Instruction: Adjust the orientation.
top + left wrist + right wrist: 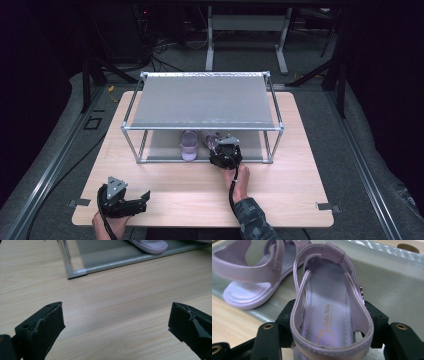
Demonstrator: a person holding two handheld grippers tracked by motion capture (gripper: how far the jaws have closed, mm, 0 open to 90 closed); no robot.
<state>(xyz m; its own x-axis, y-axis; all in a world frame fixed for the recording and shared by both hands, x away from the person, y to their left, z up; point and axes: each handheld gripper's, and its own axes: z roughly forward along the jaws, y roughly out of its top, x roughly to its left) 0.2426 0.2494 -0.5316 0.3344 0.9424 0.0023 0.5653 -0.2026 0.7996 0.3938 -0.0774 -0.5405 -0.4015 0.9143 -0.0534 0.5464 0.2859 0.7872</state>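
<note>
A lilac sandal (329, 305) with a heel strap sits between the jaws of my right gripper (330, 322), which is shut on its sides near the heel. In the high view the right gripper (220, 144) reaches in at the front of the lower shelf (160, 145) of a metal-framed rack, and the held sandal (212, 137) is over that shelf. The matching sandal (189, 145) lies on the shelf just to its left, also seen as the second sandal (254, 277) beside the held one. My left gripper (144, 201) rests open over the table's front left, nothing between its jaws (116, 317).
The rack has a grey top shelf (200, 100) over the lower one, with thin metal posts at the corners (66, 257). The wooden table (280, 185) stretches in front of the rack. Dark floor, cables and stands lie beyond.
</note>
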